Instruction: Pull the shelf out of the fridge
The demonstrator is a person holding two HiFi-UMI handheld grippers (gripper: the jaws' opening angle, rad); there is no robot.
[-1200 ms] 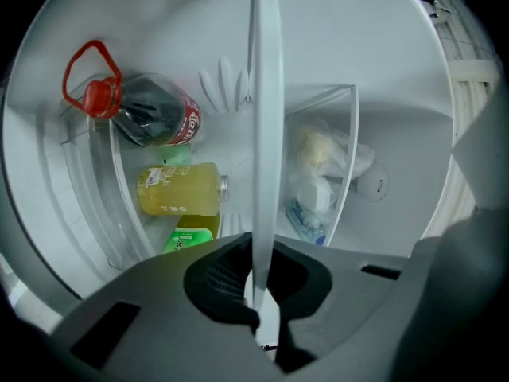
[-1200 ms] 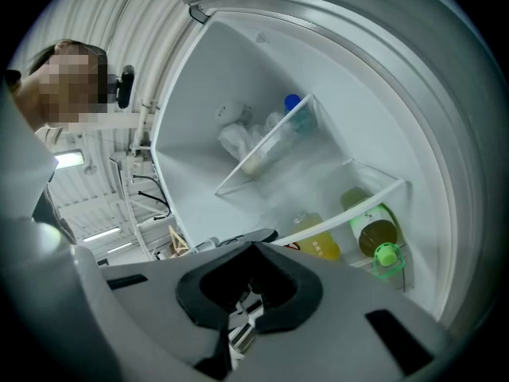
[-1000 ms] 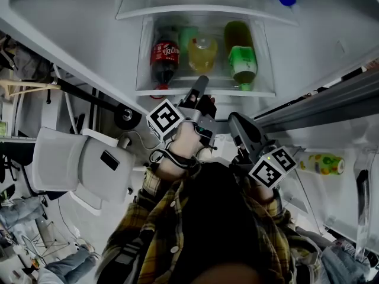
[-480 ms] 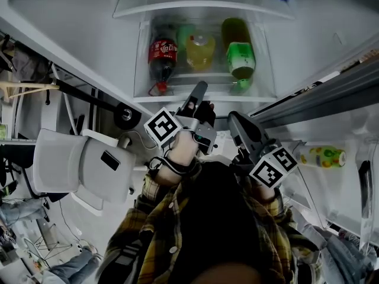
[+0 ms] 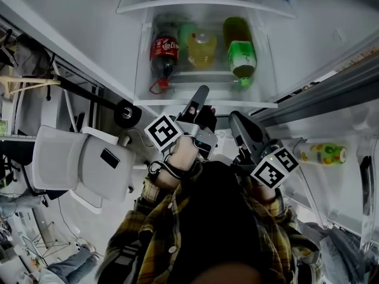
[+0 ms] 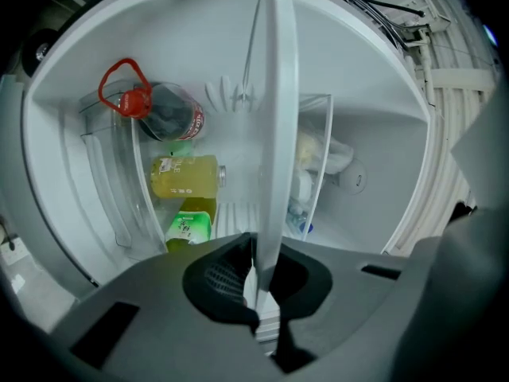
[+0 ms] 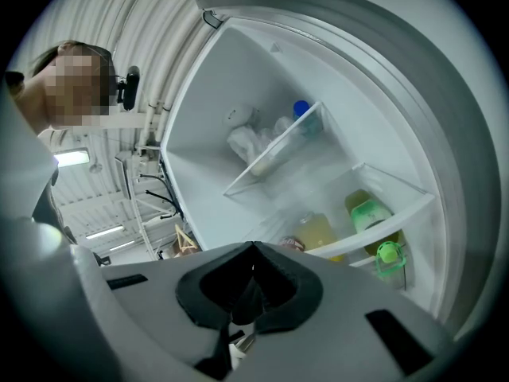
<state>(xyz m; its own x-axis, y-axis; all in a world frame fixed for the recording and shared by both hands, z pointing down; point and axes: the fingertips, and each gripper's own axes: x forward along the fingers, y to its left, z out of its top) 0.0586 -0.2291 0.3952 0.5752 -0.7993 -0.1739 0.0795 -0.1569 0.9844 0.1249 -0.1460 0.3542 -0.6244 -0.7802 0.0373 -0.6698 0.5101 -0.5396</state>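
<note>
Shelf (image 6: 275, 118) rim is clamped in my left gripper (image 6: 256, 285), running straight ahead between its jaws. It has slid slightly outward since a second ago, so the pull is working. Right gripper (image 7: 246, 297), closed and empty, waits alongside.

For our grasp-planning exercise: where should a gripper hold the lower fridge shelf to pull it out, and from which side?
Grip the shelf by its white front rim, coming straight in from the open front of the fridge. That rim is a thin strip that fits between the fingers; the other edges lie inside the fridge. The left gripper is shut on it.
</note>
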